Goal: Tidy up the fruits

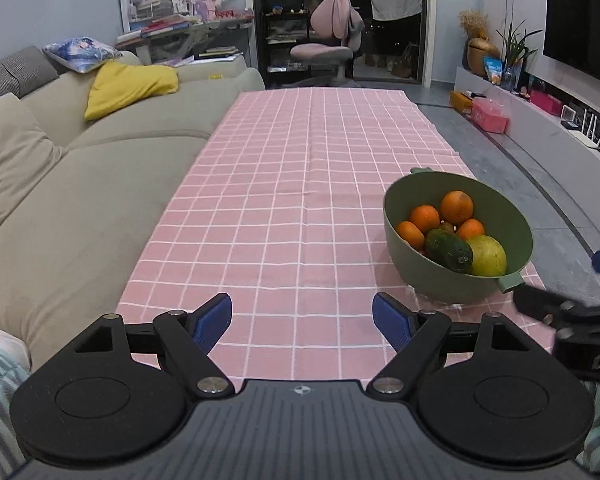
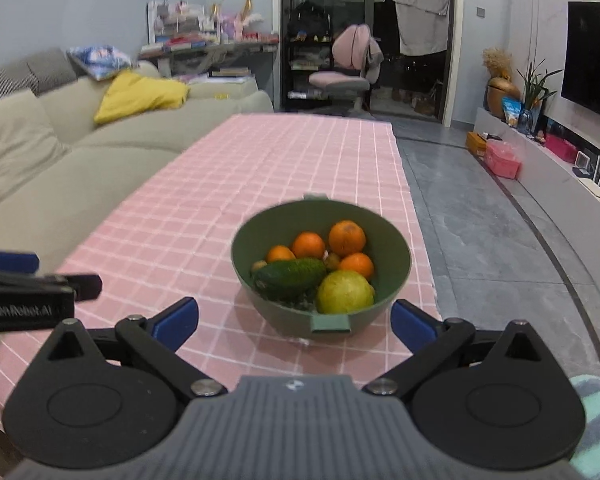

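Observation:
A green bowl [image 1: 516,220] [image 2: 396,236] stands on the pink checked tablecloth [image 1: 292,168] [image 2: 204,216] near the table's right edge. It holds several oranges [image 1: 456,207] [image 2: 347,238], a dark green avocado [image 1: 449,255] [image 2: 290,275] and a yellow-green round fruit [image 1: 489,255] [image 2: 344,293]. My left gripper [image 1: 302,320] is open and empty over bare cloth, left of the bowl. My right gripper [image 2: 294,322] is open and empty, its blue pads [image 2: 176,322] either side of the bowl's near handle [image 2: 330,324].
A beige sofa [image 1: 80,184] with a yellow cushion [image 1: 130,86] runs along the table's left side. Grey floor [image 2: 480,216] and a low TV shelf [image 1: 540,128] lie to the right. A pink chair [image 1: 332,36] stands at the far end.

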Demonstrator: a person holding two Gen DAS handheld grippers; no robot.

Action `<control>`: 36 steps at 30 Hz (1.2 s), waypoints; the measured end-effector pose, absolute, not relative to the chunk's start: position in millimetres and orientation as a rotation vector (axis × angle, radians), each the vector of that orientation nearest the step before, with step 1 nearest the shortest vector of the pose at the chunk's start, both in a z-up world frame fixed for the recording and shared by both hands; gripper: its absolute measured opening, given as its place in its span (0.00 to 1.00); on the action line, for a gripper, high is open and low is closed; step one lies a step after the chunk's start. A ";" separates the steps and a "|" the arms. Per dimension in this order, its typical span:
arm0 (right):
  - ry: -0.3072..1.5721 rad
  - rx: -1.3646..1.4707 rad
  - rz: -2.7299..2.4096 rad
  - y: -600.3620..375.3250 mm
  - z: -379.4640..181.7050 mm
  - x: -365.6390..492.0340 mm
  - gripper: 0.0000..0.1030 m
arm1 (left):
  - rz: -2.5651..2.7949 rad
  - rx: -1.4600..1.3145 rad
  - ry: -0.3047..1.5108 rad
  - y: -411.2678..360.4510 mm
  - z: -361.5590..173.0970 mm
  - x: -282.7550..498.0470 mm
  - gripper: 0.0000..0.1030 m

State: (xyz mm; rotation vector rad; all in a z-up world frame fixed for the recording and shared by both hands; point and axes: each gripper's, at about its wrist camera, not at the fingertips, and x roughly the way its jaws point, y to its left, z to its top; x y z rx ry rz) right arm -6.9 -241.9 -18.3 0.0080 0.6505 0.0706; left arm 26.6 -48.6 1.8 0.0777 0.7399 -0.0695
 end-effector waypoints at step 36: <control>0.673 0.005 0.094 -239.2 -27.0 4.8 0.96 | -0.071 0.055 0.799 -53.3 -3.4 32.9 0.91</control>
